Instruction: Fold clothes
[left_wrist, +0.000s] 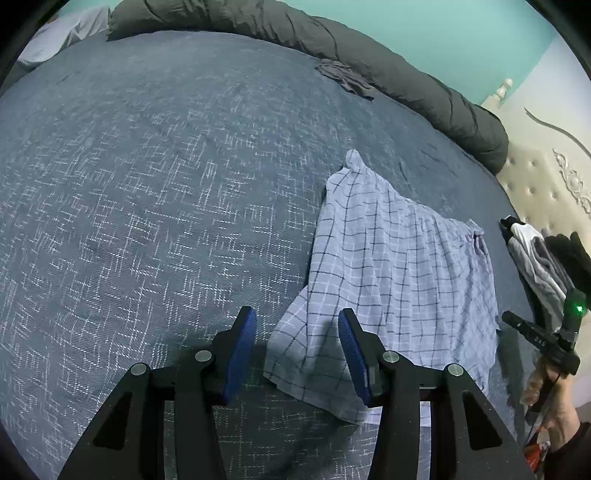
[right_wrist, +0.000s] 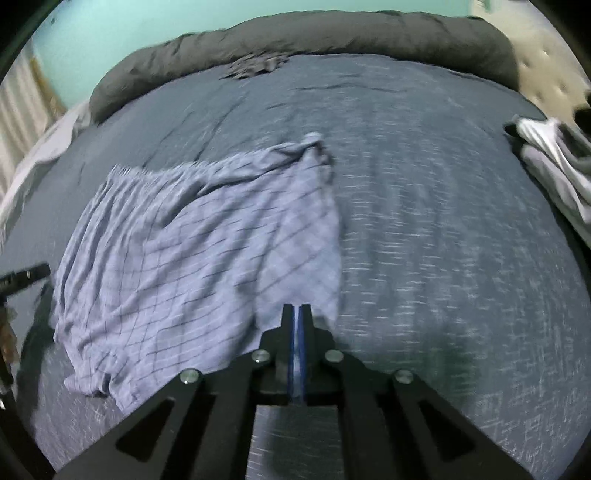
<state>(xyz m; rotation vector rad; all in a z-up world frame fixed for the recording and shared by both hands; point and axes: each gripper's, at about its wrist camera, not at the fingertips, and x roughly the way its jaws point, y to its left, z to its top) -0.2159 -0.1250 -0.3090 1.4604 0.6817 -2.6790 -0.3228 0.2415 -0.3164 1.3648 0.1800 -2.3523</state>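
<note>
Light blue checked shorts (left_wrist: 399, 266) lie rumpled on the dark blue bedspread (left_wrist: 147, 203), waistband towards the far side. My left gripper (left_wrist: 297, 317) hovers open over the near left leg hem, its blue pads apart and nothing between them. In the right wrist view the shorts (right_wrist: 192, 251) spread to the left, blurred by motion. My right gripper (right_wrist: 297, 308) is shut at their near right edge, and the cloth rises towards its tips. The left wrist view shows the right gripper (left_wrist: 517, 325) at the far right in a person's hand (left_wrist: 554, 402).
A rolled grey duvet (left_wrist: 369, 48) runs along the bed's far side, with a small dark garment (left_wrist: 343, 77) beside it. A pile of grey, white and black clothes (left_wrist: 543, 258) sits at the right edge by the tufted cream headboard (left_wrist: 535, 184).
</note>
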